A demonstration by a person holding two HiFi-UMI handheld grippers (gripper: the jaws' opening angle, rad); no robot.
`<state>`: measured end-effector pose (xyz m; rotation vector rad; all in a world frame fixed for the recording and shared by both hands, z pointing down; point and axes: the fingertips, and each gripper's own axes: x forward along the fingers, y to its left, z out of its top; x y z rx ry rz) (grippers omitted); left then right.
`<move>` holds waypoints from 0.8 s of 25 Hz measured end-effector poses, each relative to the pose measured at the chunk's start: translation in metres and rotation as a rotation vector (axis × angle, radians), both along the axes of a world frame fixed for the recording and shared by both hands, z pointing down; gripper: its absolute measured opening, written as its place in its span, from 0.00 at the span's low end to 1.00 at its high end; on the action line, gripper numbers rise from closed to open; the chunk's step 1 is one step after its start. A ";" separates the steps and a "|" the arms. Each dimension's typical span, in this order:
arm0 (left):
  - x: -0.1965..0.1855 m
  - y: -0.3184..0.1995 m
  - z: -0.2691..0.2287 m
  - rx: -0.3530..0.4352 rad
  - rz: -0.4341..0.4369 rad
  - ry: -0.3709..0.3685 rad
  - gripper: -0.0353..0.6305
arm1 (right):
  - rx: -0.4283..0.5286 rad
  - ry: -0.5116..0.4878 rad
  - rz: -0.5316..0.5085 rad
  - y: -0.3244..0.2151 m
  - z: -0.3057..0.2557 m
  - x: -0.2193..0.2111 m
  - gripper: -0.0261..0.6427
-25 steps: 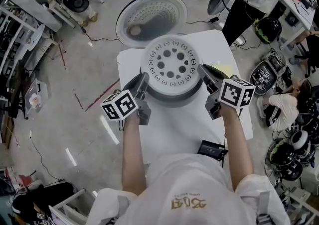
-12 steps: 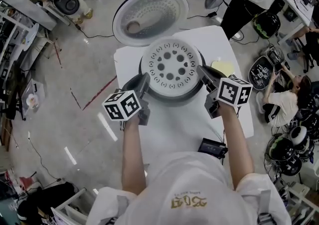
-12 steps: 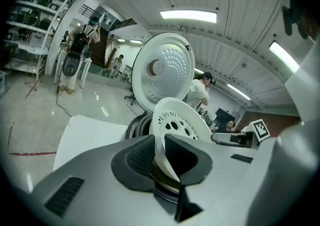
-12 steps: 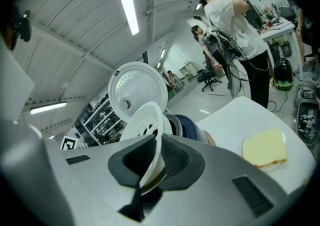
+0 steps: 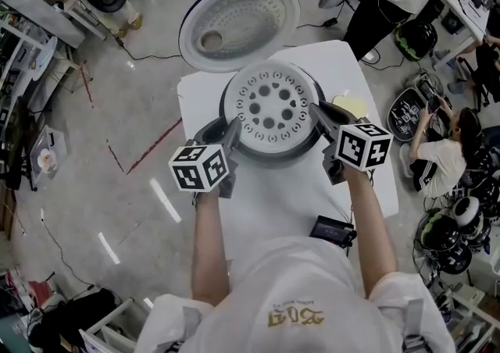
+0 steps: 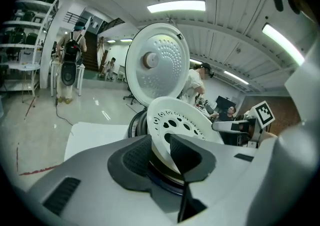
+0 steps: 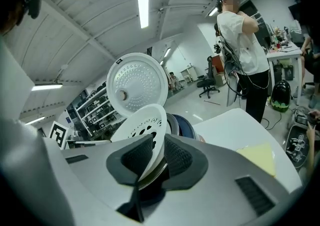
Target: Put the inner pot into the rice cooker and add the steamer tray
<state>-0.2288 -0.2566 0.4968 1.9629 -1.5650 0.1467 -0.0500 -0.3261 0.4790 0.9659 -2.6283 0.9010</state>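
Note:
The white steamer tray (image 5: 269, 105) with round holes lies flat in the mouth of the rice cooker (image 5: 275, 156) on the white table (image 5: 273, 203). The cooker's lid (image 5: 238, 23) stands swung back behind it. My left gripper (image 5: 228, 129) is at the tray's left rim and my right gripper (image 5: 322, 113) at its right rim. Both sets of jaws are opening. In the left gripper view the tray (image 6: 180, 122) has its edge between the left gripper's (image 6: 160, 152) pads, with a gap showing. In the right gripper view the tray (image 7: 145, 125) likewise sits loosely between the right gripper's (image 7: 152, 157) pads.
A yellow sheet (image 5: 349, 105) lies on the table right of the cooker. A black device (image 5: 332, 230) sits at the table's near right edge. People (image 5: 441, 164) and bags crowd the floor to the right, and cables and shelves lie to the left.
Both grippers sank a little with the tray, which now rests in the cooker's mouth. Their jaws have spread apart from the tray's rim.

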 end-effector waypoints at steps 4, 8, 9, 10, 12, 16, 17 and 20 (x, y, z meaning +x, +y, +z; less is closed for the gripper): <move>0.002 -0.004 -0.001 0.004 0.009 -0.030 0.26 | 0.041 0.062 0.020 -0.006 0.001 0.002 0.17; 0.008 -0.005 -0.002 0.017 0.036 -0.100 0.29 | 0.089 0.129 0.036 -0.006 0.004 0.004 0.18; 0.011 -0.005 -0.002 0.022 0.042 -0.122 0.32 | 0.094 0.135 0.041 -0.006 0.006 0.005 0.18; 0.014 -0.006 -0.002 0.026 0.047 -0.142 0.34 | 0.097 0.140 0.048 -0.007 0.007 0.006 0.18; 0.020 -0.008 -0.002 0.031 0.053 -0.169 0.39 | 0.103 0.150 0.060 -0.009 0.008 0.010 0.19; 0.026 -0.011 -0.004 0.046 0.056 -0.187 0.45 | 0.129 0.176 0.074 -0.011 0.006 0.011 0.19; 0.027 -0.011 -0.003 0.048 0.055 -0.188 0.48 | 0.136 0.184 0.080 -0.011 0.006 0.012 0.20; 0.026 -0.009 -0.002 0.048 0.044 -0.212 0.54 | 0.153 0.192 0.101 -0.007 0.001 0.017 0.22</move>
